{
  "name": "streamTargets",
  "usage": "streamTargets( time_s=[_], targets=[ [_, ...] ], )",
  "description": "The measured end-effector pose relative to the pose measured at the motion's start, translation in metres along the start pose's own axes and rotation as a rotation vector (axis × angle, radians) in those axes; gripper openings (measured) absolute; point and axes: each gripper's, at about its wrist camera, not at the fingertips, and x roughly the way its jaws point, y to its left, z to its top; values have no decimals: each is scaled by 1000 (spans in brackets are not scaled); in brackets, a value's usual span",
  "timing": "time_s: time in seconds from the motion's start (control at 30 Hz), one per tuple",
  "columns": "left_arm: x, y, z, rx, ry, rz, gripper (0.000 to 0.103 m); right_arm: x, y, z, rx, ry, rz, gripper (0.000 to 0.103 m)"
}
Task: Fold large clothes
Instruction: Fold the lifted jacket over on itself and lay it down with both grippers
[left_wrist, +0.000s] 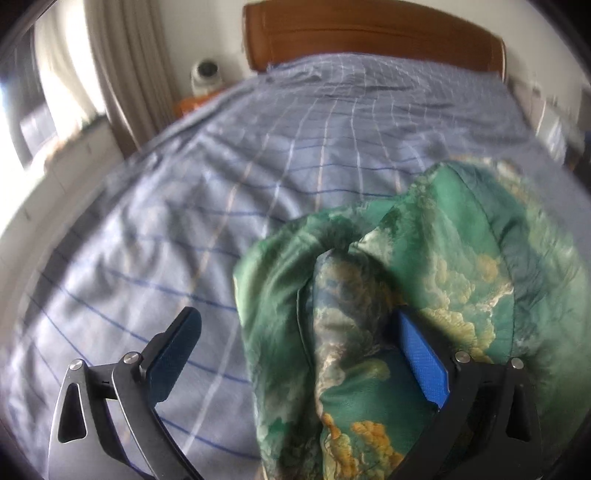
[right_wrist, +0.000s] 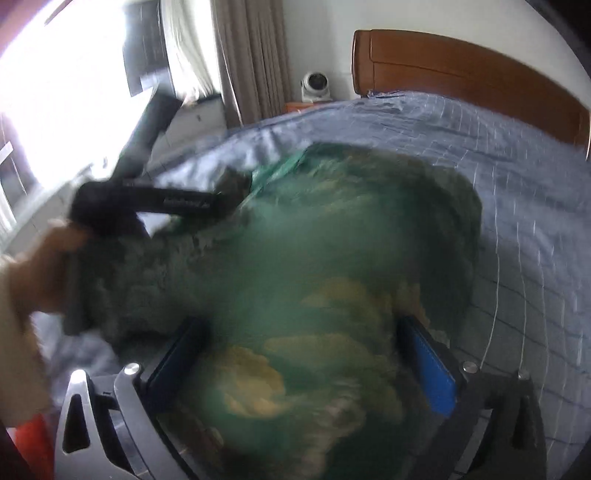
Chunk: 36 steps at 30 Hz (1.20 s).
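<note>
A green satin garment (left_wrist: 436, 266) with yellow and white cloud patterns lies bunched on the blue checked bed sheet (left_wrist: 184, 206). In the left wrist view my left gripper (left_wrist: 297, 314) stands open. A fold of the garment drapes between its fingers and rests against the right, blue-padded finger (left_wrist: 421, 354), while the left finger (left_wrist: 177, 350) hangs over bare sheet. In the right wrist view, which is blurred, my right gripper (right_wrist: 303, 323) is open wide, with the garment (right_wrist: 332, 236) bulging between its fingers. There the left gripper (right_wrist: 188, 151) shows at the garment's far left edge, held by a hand (right_wrist: 37, 266).
A wooden headboard (left_wrist: 369, 33) closes the far end of the bed. A small white fan (right_wrist: 314, 86) stands on an orange bedside table (right_wrist: 301, 106) beside beige curtains (right_wrist: 251, 59) and a bright window. Bare sheet (right_wrist: 535, 206) stretches to the right of the garment.
</note>
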Motion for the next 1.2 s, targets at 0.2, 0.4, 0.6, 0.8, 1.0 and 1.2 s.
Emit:
streamTargets(
  time_s=[0.2, 0.4, 0.6, 0.8, 1.0, 1.2],
  targets=[
    [29, 20, -7, -136, 56, -108, 103, 11, -9, -7, 28, 2, -29, 103],
    [-3, 24, 4, -118, 16, -97, 103, -14, -8, -5, 36, -22, -33, 103],
    [-45, 39, 20, -159, 1, -110, 103, -59, -28, 15, 138, -6, 69, 103],
    [-76, 45, 28, -128, -19, -63, 103, -90, -32, 16, 167, -25, 91, 103],
    [-111, 52, 22, -88, -57, -31, 103, -111, -40, 6, 248, -41, 116, 103],
    [-153, 22, -9, 27, -111, -64, 103, -115, -32, -12, 235, 9, 36, 103]
  ],
)
